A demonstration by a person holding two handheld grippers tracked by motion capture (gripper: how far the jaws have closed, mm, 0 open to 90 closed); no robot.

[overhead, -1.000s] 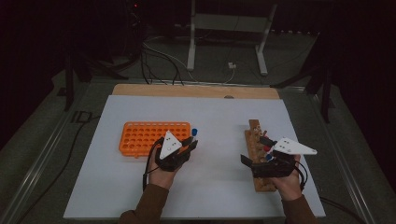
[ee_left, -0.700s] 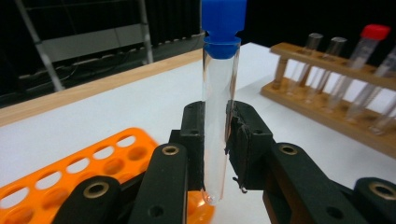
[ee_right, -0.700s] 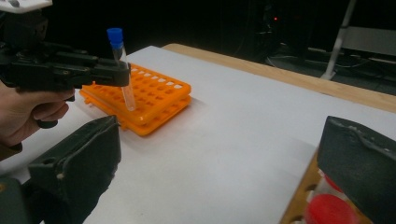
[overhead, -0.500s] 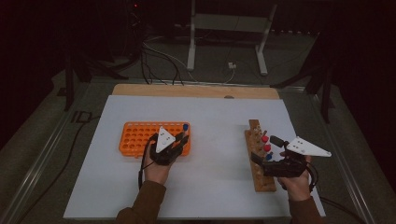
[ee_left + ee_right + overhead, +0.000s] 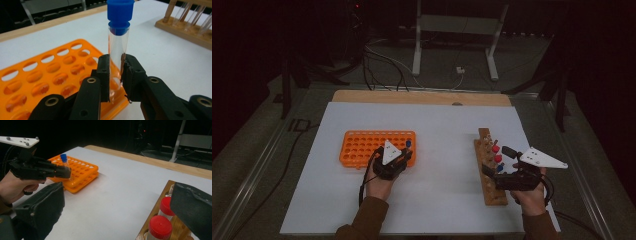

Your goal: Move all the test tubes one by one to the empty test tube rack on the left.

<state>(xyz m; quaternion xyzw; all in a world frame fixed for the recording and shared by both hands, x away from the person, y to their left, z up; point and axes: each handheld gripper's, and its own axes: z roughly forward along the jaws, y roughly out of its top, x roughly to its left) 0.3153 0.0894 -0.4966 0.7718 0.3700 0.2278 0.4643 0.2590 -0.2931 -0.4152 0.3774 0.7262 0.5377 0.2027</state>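
- High view: the left gripper (image 5: 404, 156) sits at the right-hand end of the orange rack (image 5: 362, 146), and the blue cap of the tube (image 5: 408, 143) shows just beyond its fingers, over the rack's near right corner. The right gripper (image 5: 498, 161) rests well apart, beside the wooden rack (image 5: 486, 176) with its red-capped tubes (image 5: 495, 149). The left hand is plainly the one nearer the orange rack, so the coming move is its own.
- Left gripper view: the fingers (image 5: 103, 72) are clenched on the clear tube (image 5: 117, 47), pressing its glass on both sides about midway down. The tube's long axis stands upright, the blue cap (image 5: 120, 13) well above the fingers and the lower end below them at the rack's edge. The orange rack (image 5: 50, 75) spreads to the left of the fingers; I judge the tube's foot to be at or in a corner hole, though the fingers hide the bottom and I cannot tell how deep it sits.
- Right gripper view: its own fingers (image 5: 45, 207) stand released, wide apart, with nothing between them. Far beyond them, the left gripper (image 5: 65, 172) holds the blue-capped tube (image 5: 65, 162) upright over the orange rack (image 5: 80, 173); the red-capped tubes (image 5: 160, 226) stand just beside the right-hand finger, in the wooden rack (image 5: 163, 192) on the bench (image 5: 120, 185).
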